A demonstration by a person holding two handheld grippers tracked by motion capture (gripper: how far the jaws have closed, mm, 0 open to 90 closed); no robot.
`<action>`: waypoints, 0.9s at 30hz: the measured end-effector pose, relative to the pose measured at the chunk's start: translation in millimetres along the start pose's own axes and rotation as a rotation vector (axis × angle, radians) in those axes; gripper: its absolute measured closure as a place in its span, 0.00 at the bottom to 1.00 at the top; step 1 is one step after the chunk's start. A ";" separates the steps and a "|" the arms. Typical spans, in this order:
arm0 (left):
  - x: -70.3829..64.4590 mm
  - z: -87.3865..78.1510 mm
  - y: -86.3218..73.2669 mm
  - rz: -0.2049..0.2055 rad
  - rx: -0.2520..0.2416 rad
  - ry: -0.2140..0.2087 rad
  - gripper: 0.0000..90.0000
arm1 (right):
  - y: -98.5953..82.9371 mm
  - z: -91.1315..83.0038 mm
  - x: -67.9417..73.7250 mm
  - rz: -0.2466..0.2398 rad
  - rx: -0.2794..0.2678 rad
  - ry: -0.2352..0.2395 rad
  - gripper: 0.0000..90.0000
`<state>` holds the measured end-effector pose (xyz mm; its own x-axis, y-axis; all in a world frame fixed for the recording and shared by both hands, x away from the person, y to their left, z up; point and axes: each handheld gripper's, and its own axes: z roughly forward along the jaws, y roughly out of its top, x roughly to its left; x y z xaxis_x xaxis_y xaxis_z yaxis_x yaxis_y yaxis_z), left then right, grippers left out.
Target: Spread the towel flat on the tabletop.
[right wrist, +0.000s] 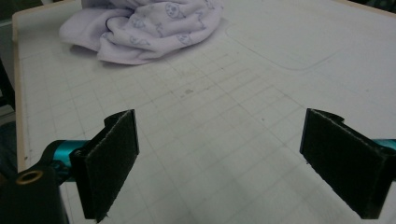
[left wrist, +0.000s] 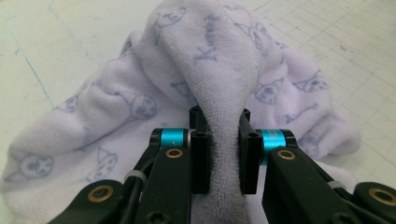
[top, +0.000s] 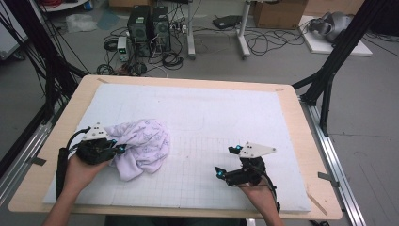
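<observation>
Nearest the lens in the left gripper view, the left claw (left wrist: 219,154) is seen pinched on a raised fold of the towel (left wrist: 140,107), its two black jaws pressed into the pile with only the thickness of the cloth between them. The towel is a pale lilac terry cloth, printed with faint blue animal faces and fish bones, and it is bunched into a soft heap. In the high view this heap (top: 141,146) is shown lying at the left part of the white gridded mat (top: 202,122) that covers the wooden table (top: 301,113), with the left claw (top: 117,148) at its near left edge. The right claw (top: 228,162) is held well apart from the towel, low over the mat's right part. In the right gripper view its jaws are spread wide, their rough black pads (right wrist: 112,158) are empty, and the towel (right wrist: 144,25) is seen farther off.
</observation>
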<state>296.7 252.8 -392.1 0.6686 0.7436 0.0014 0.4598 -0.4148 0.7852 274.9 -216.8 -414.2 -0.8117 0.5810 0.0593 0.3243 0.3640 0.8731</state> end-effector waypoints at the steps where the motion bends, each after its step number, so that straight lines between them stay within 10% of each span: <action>1: -1.5 -2.4 0.2 0.001 -0.002 -0.003 0.88 | 2.6 2.3 1.1 -0.004 0.002 0.009 0.12; 12: -4.2 -15.1 -8.5 0.009 -0.006 -0.021 0.87 | 44.9 45.9 13.7 -0.082 -0.001 0.092 0.22; 20: 2.4 -18.6 -16.0 -0.021 -0.031 -0.014 0.58 | 72.9 99.9 17.2 -0.104 0.060 0.190 0.29; 27: 8.6 -15.8 -22.6 -0.020 -0.005 -0.028 0.63 | 80.3 135.0 22.1 -0.115 0.106 0.238 0.35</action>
<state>282.9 276.8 -400.1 0.6755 0.7367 -0.0323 0.4706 -0.3970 0.7880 348.5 -76.4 -408.2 -0.9332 0.3490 0.0859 0.2627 0.4991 0.8258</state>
